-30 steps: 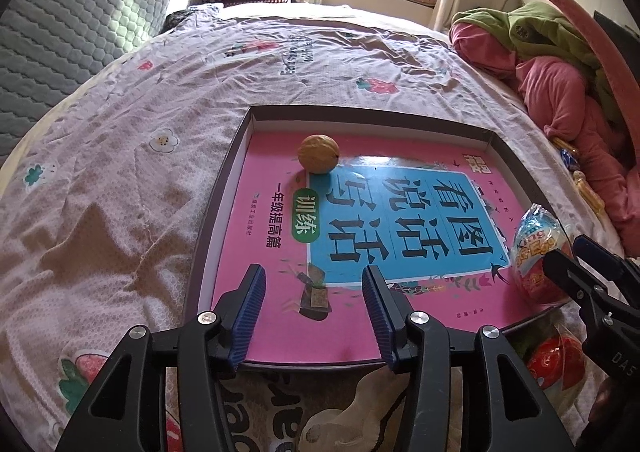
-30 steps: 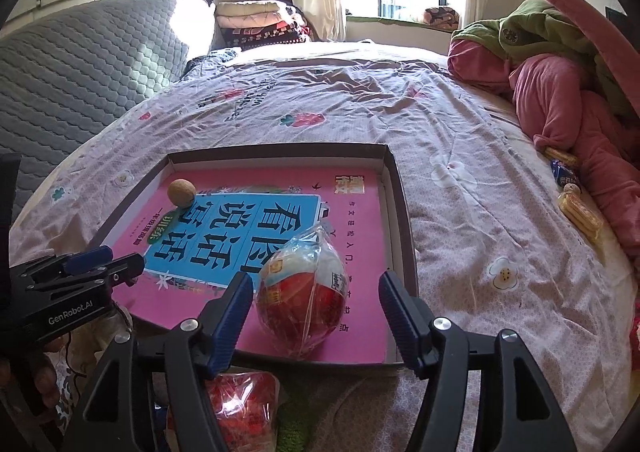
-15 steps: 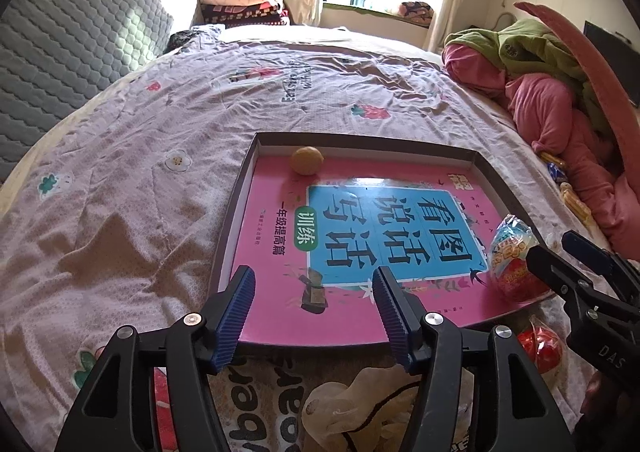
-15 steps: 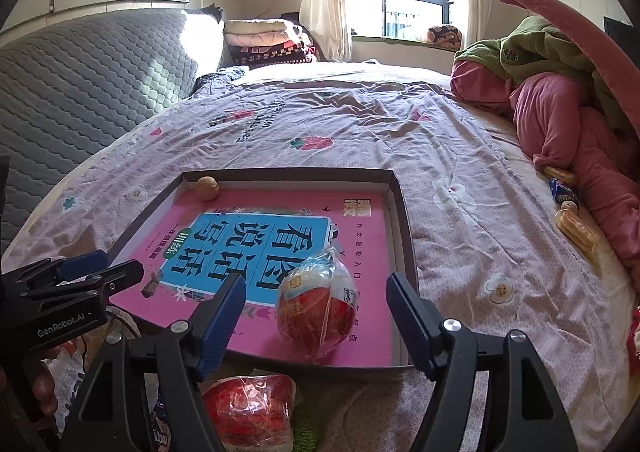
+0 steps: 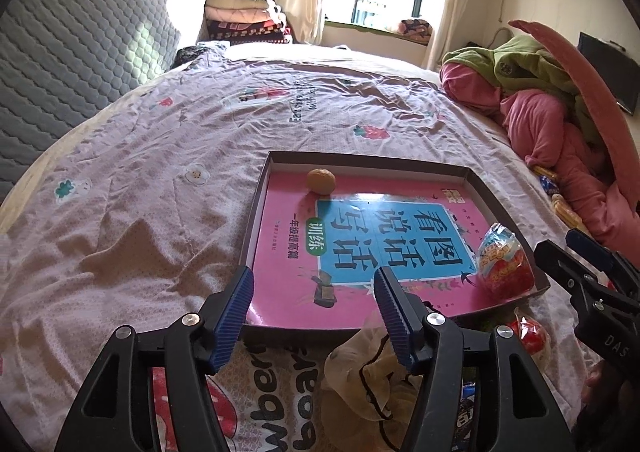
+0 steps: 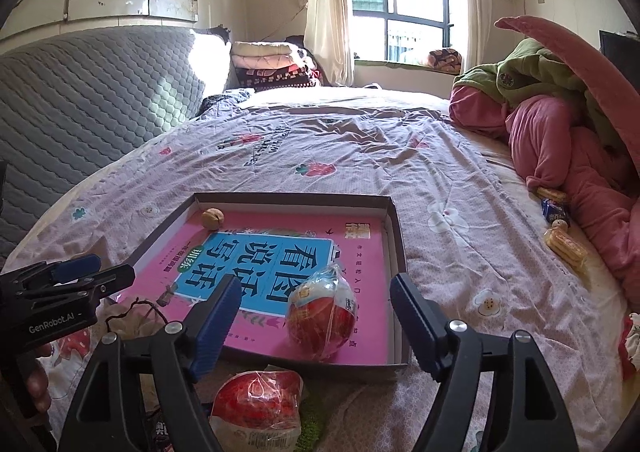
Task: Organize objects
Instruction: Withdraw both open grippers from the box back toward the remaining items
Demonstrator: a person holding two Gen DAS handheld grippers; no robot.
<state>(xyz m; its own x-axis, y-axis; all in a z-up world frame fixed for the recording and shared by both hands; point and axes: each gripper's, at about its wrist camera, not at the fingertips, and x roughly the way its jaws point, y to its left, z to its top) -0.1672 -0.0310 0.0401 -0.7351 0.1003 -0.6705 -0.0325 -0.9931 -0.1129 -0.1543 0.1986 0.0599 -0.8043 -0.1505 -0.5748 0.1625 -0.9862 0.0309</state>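
A shallow dark box [image 5: 256,208] [image 6: 396,228] with a pink book cover inside lies on the bed. A walnut [image 5: 320,181] [image 6: 212,218] sits in its far corner. A red wrapped snack [image 5: 505,268] [image 6: 322,318] lies at the near right edge inside the box. A second red wrapped snack [image 6: 256,402] [image 5: 530,334] lies on the bed in front of the box. My left gripper [image 5: 314,308] is open and empty over the box's near edge. My right gripper [image 6: 314,322] is open and empty, above and behind the first snack.
A crumpled beige bag [image 5: 368,376] lies under the left gripper. Small snack packets [image 6: 564,246] lie at the right by a pink and green clothes pile [image 6: 560,120]. A grey padded headboard [image 6: 80,92] stands at the left. Folded blankets [image 6: 268,64] sit at the far end.
Both grippers have pulled back and risen away from the box. The wrapped snack stays in the box and the second snack has come into the right wrist view.
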